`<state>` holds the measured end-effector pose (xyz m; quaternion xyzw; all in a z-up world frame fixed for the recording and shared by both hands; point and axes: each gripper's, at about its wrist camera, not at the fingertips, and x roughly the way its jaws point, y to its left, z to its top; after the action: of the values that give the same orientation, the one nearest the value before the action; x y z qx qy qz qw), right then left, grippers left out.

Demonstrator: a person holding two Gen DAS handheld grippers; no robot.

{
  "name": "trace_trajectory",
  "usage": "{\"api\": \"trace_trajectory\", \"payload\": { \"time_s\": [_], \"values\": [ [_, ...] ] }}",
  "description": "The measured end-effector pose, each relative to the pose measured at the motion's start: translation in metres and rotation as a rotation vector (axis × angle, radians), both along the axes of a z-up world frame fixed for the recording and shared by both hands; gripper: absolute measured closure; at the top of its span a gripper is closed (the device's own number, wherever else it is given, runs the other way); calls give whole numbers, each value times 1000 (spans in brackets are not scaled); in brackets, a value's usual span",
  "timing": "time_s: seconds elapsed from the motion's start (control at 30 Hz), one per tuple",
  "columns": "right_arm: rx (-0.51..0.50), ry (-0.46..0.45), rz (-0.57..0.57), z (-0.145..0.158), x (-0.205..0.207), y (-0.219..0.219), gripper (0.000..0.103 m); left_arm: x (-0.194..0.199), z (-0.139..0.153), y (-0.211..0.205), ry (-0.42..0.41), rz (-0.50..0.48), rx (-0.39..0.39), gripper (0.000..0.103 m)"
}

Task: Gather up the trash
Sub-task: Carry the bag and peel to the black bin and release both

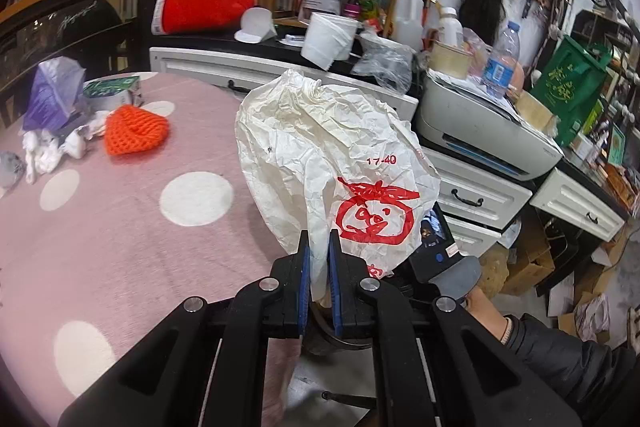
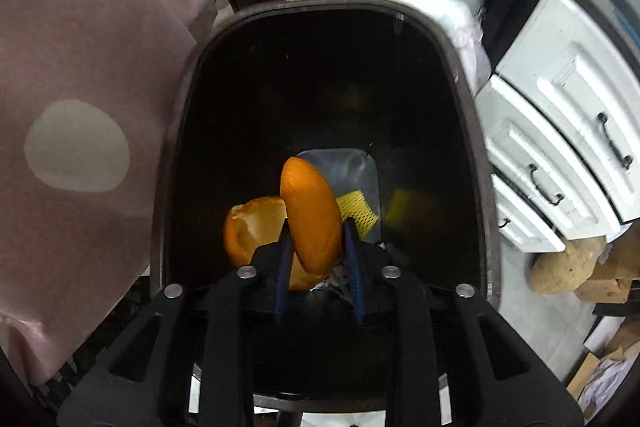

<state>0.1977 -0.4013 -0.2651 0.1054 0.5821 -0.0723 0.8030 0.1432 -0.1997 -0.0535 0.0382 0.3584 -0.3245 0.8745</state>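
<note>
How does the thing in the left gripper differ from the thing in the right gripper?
The left gripper pinches a white crumpled plastic bag with red print, thin and limp. The right gripper holds orange peel, thick and curved. The bag is above the pink table; the peel hangs over the open dark bin. Both are trash.

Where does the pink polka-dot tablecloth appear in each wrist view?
Left wrist: the pink polka-dot tablecloth fills the left half, under the orange net.
Right wrist: it hangs down the left edge, beside the black bin.
Shared landmark: white drawers, right in both.
</note>
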Motion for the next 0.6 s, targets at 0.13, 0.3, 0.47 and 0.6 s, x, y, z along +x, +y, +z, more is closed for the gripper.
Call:
{"api": "trace_trajectory", "payload": {
  "time_s": [0.13, 0.3, 0.47, 0.6],
  "values": [
    [-21, -47, -50, 13, -13, -13, 44, -2, -7, -15, 6, -33, 19, 94],
    [-48, -125, -125, 42, -42, -36, 39, -1, -22, -35, 32, -72, 52, 94],
    [-100, -187, -256, 71, -76, -71, 31, 1, -43, -61, 56, -108, 99, 94],
    [-92, -204, -361, 86, -99, -99, 30, 2, -66, -81, 90, -130, 152, 94]
  ]
}}
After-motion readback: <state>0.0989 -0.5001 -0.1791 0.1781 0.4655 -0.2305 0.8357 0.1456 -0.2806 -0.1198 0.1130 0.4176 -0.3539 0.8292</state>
